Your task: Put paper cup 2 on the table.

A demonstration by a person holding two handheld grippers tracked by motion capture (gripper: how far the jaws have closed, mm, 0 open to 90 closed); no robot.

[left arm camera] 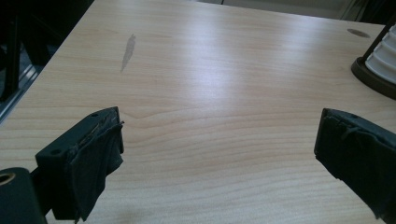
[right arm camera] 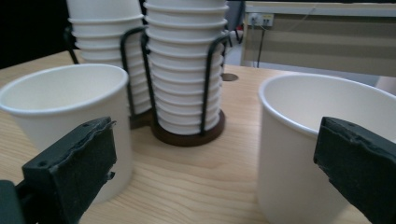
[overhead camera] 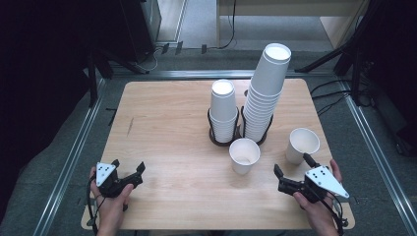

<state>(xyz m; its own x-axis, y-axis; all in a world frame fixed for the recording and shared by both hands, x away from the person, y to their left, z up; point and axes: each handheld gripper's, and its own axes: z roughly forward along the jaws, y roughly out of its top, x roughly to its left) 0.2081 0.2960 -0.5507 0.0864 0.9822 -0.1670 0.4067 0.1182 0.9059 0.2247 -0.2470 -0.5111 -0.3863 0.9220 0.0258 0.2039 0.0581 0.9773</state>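
Two stacks of white paper cups stand in black wire holders mid-table: a short stack point(overhead camera: 223, 110) point(right arm camera: 105, 44) and, right of it, a tall leaning stack point(overhead camera: 265, 91) point(right arm camera: 184, 70). In front of them stand two loose upright cups, one in the centre point(overhead camera: 244, 155) point(right arm camera: 70, 100) and one to the right point(overhead camera: 301, 144) point(right arm camera: 317, 126). My right gripper point(overhead camera: 293, 164) point(right arm camera: 215, 149) is open, low over the table just short of both loose cups and touching neither. Near the table's front left, my left gripper point(overhead camera: 129, 165) point(left arm camera: 219, 135) is open over bare wood.
The wooden table point(overhead camera: 167, 123) has a faint grey streak point(left arm camera: 127, 51) on its left half. A holder's dark round base point(left arm camera: 371, 77) sits at the right edge of the left gripper view. Metal rails and dark stands surround the table on the floor.
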